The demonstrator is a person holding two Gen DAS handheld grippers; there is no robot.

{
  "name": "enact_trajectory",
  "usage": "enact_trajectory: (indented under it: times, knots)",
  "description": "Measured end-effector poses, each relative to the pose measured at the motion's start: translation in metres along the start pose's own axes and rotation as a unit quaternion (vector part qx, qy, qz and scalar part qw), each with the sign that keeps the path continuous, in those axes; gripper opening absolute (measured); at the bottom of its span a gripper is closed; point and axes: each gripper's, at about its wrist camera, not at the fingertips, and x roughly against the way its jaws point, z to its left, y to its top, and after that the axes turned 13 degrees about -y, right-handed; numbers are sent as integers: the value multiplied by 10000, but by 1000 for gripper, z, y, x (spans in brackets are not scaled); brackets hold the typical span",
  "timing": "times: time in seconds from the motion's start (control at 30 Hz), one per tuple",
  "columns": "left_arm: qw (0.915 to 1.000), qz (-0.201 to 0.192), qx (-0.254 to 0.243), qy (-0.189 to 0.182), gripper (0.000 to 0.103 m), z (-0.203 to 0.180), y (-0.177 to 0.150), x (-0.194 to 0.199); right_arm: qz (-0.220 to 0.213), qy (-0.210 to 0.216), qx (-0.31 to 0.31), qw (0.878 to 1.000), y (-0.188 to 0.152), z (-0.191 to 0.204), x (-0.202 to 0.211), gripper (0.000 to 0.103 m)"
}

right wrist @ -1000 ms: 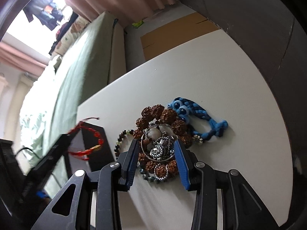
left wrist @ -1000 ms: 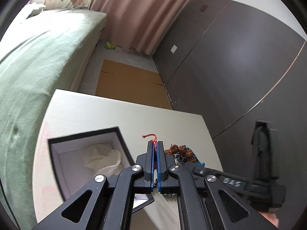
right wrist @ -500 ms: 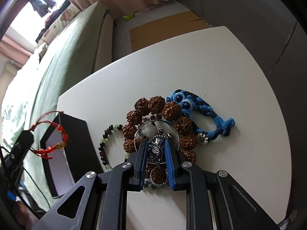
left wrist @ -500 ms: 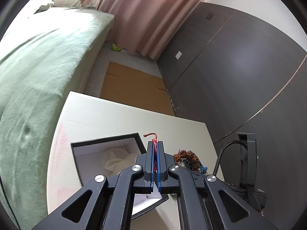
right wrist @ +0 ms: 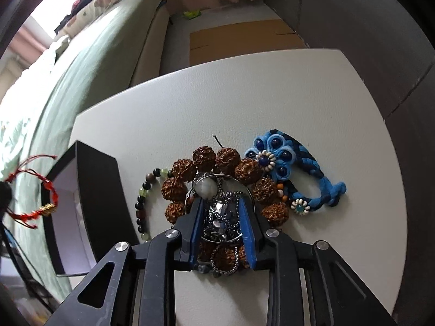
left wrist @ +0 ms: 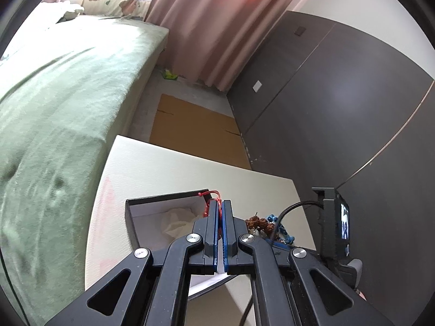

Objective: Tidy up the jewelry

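While the left hand-held gripper [left wrist: 219,212] keeps its jaws pinched shut on the red cord bracelet [left wrist: 210,196], the left wrist view shows it hanging over the near right corner of the open black box [left wrist: 163,199]. Over the last second this view has pulled back: the box sat large and close a second ago and now looks smaller and lower. The bracelet is not yet inside; white tissue [left wrist: 176,221] lies in the box's bottom. To the right of the box, a little of the jewelry pile shows on the desk [left wrist: 174,168], with the other tool's camera mount beyond it.

In the right wrist view, the right hand-held gripper [right wrist: 220,209] has gone from wide open around the pile, to nearly closed half a second ago, to moderately spread now, its blue fingers [right wrist: 197,218] on either side of the silver chain pendant [right wrist: 220,222]. Whether they truly grip it I cannot tell. The pendant lies on the ring of brown seed beads [right wrist: 225,160], right of the box; a blue braided bracelet [right wrist: 301,174] touches the ring's far side, and a small bead strand [right wrist: 144,201] lies between ring and box. The red bracelet dangles at the box's left edge. My guess is that the drop into the box comes first, then the pendant pick.
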Motion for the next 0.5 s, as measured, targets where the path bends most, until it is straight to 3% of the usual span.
enact_trajectory:
  times: [0.03,0.1,0.5]
  knots:
    - [10000,-4,-18,12,1,-1,0,2,-33,-29,6,10000,-2,0,1,28]
    - [10000,-9,-48,33,1,-3,-1,3,-31,77,-107,9999,-5,-4,2,18]
    - [9998,-174,-106,18,1,-8,-7,27,-867,811,-631,9909,-27,-40,72,18]
